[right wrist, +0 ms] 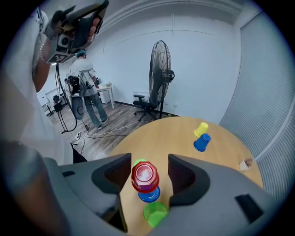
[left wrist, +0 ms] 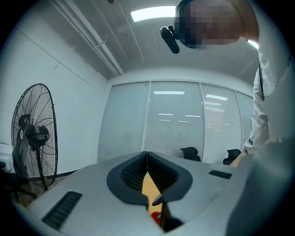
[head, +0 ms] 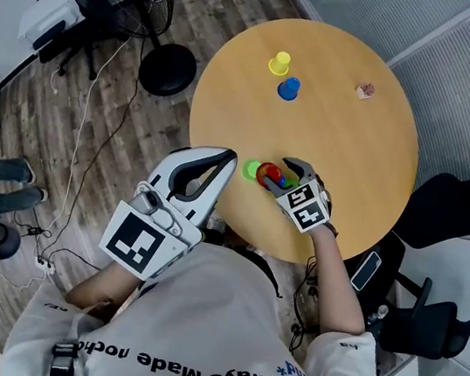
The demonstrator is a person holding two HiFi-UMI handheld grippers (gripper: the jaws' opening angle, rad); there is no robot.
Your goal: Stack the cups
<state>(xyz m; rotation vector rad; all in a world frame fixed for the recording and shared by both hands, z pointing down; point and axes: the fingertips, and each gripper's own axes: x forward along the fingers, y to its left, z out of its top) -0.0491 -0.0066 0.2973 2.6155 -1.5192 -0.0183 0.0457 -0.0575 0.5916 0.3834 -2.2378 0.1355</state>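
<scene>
The round wooden tabletop (head: 346, 156) carries all the cups. At its near edge the left gripper (left wrist: 147, 155) is held level, fingers together at the tips with nothing between them. The right gripper (right wrist: 148, 161) tilts down, fingers wide apart either side of a red cup (right wrist: 145, 175) without touching it. That cup sits base-up on a blue cup (right wrist: 149, 194), with a green cup (right wrist: 155, 213) just beside. Far across, a yellow cup (right wrist: 201, 129) and a second blue cup (right wrist: 202, 142) stand together.

On table (head: 371, 169), near edge: cup stack (head: 275, 178); lone cup (head: 250, 169) just left, perhaps touching; two cups (head: 288, 88) far side.
</scene>
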